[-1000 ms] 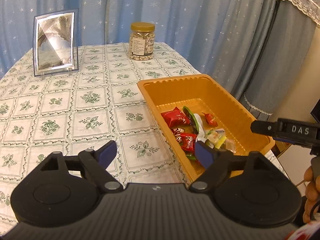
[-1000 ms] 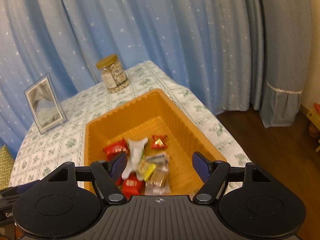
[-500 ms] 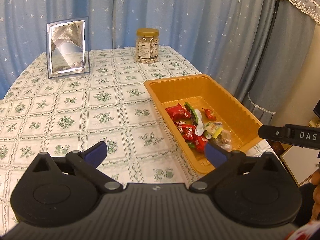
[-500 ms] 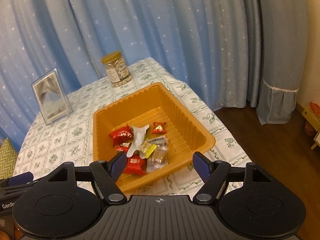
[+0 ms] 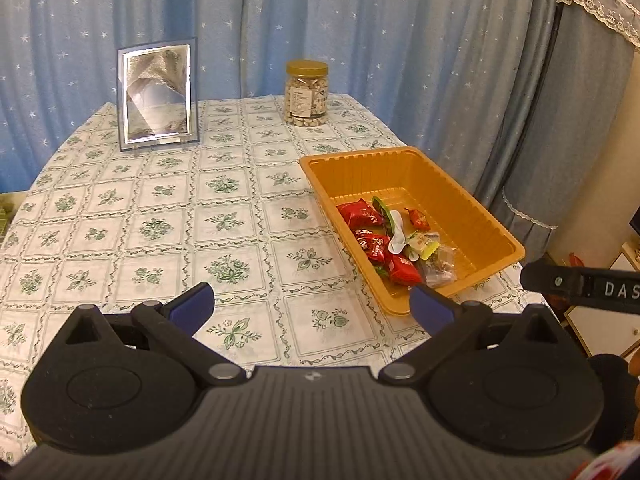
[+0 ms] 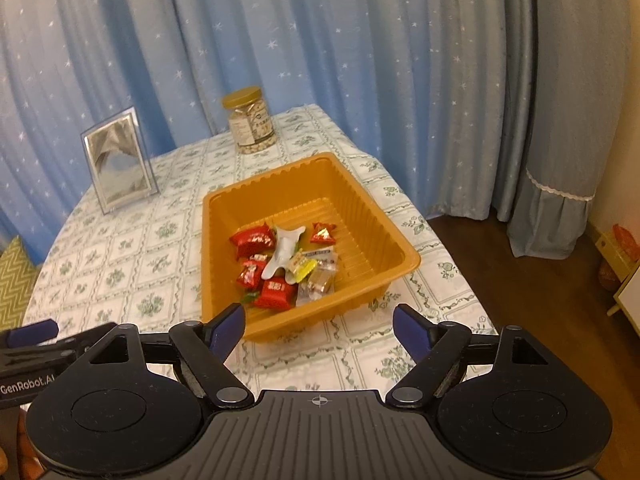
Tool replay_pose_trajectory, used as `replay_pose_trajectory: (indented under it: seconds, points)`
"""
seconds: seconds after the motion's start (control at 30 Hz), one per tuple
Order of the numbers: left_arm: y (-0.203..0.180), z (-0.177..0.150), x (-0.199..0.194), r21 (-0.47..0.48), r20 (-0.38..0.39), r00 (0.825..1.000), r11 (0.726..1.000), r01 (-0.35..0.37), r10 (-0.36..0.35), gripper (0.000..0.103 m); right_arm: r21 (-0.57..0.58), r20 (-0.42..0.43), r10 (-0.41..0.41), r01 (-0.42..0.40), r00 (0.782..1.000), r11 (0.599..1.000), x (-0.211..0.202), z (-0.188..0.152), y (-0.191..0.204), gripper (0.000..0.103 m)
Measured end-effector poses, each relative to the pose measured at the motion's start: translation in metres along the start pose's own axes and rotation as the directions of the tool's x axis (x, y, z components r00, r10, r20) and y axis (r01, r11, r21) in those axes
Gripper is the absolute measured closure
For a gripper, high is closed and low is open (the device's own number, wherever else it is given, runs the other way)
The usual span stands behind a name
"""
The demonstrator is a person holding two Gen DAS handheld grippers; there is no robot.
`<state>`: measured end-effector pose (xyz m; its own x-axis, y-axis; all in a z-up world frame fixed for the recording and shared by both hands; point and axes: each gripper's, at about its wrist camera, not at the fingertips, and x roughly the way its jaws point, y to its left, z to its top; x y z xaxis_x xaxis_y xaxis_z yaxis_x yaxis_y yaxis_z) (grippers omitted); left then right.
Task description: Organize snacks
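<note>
An orange plastic tray [image 5: 472,204] [image 6: 360,200] sits on the right part of the table. In it lies a pile of wrapped snacks [image 5: 394,240] [image 6: 280,264]: red packets, a yellow one, clear ones and a white wrapper. My left gripper [image 5: 312,306] hangs open over the tablecloth, near and left of the tray's front corner, with nothing between its fingers. My right gripper [image 6: 318,324] is above the tray's near edge; its jaws are opening and nothing is between them. The right gripper's finger [image 5: 580,286] shows at the right edge of the left wrist view.
A table with a green floral tablecloth [image 5: 160,224] [image 6: 132,248] carries a silver picture frame [image 5: 156,94] [image 6: 118,160] and a gold-lidded jar of nuts [image 5: 306,94] [image 6: 250,126] at the back. Blue star curtains [image 5: 320,20] hang behind. Wooden floor [image 6: 520,280] lies right of the table.
Both grippers have pulled back and up from the tray, so it looks smaller and farther. The left jaws spread wider early on; the right jaws widened just now. The snacks stayed put.
</note>
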<state>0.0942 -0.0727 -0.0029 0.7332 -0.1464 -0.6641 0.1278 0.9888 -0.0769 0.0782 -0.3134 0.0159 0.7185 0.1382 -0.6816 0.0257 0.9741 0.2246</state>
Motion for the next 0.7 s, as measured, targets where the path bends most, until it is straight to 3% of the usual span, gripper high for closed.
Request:
replay_pose_trajectory:
  seconds: [0.3, 0.7]
  points:
    - [-0.001, -0.006, -0.022, -0.04, -0.012, 1.0, 0.999, 0.004, -0.004, 0.0, -0.045, -0.018, -0.007, 0.006, 1.0, 0.999, -0.019, -0.012, 0.012, 0.02]
    - [-0.006, -0.018, -0.048, -0.017, -0.032, 0.999, 1.0, 0.005, -0.006, 0.0, -0.084, -0.035, -0.015, 0.012, 0.999, 0.996, -0.044, -0.029, 0.019, 0.019]
